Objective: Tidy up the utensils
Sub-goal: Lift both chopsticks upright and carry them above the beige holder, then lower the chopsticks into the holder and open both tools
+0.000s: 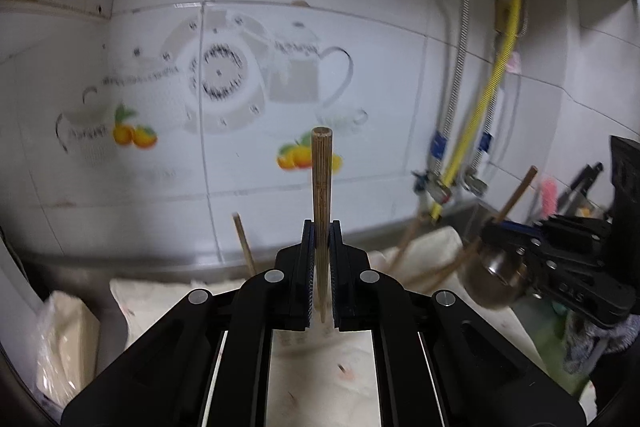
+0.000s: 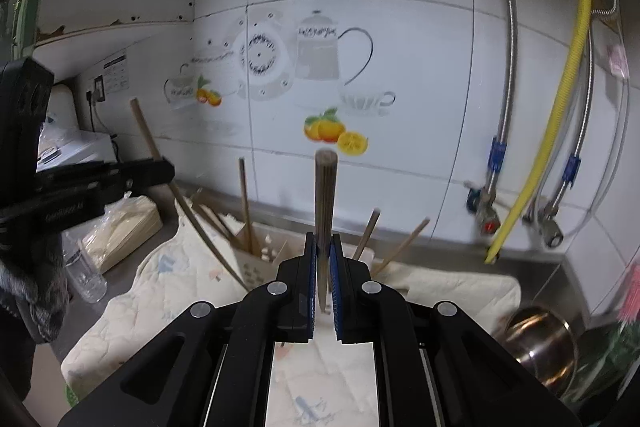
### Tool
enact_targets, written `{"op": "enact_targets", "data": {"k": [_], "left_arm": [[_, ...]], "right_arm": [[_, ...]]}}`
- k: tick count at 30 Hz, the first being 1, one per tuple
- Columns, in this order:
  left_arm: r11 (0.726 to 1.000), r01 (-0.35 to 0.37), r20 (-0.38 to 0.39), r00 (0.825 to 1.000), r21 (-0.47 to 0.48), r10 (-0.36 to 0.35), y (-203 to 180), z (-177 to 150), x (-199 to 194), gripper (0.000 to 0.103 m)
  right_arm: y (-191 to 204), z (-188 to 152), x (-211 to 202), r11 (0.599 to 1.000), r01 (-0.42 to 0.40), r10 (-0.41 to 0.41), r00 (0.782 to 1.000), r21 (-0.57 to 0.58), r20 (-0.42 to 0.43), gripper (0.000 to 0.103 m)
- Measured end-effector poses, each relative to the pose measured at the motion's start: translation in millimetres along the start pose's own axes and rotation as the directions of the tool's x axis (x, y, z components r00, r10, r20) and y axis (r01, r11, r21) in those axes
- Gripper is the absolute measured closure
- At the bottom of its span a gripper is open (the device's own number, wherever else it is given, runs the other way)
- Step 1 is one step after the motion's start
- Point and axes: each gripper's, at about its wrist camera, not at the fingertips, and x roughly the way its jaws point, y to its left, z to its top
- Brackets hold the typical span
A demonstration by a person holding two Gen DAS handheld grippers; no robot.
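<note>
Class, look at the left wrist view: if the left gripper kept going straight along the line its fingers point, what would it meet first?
Probably the tiled wall. The left gripper, shut on an upright chopstick, faces its teapot-and-oranges picture, with nothing visibly between; the other chopstick stands off to the left. Depth is unclear.

White tiled wall [image 2: 420, 75] w/ teapot-and-orange decal [image 2: 316, 67]. Yellow hose [image 2: 568, 115] & braided steel hoses [image 2: 508, 39] run down at right. Steel desk [image 2: 520, 261] below, wall socket [image 2: 98, 89] at left.
</note>
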Motion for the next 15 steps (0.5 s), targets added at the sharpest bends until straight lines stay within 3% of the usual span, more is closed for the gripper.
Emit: {"op": "enact_targets", "data": {"k": [10, 15], "left_arm": [[0.998, -0.051, -0.037, 0.998, -0.044, 0.049, 26.2, 4.1, 44.0, 0.097], [0.997, -0.064, -0.081, 0.995, -0.045, 0.060, 31.9, -6.8, 64.6, 0.097]], "right_arm": [[-12.1, 26.2, 30.0, 0.999, 0.009, -0.011, 0.998, 0.031, 0.063, 0.096], [-17.7, 25.3, 58.8, 0.998, 0.003, -0.005, 0.999, 0.061, 0.039, 0.096]]}}
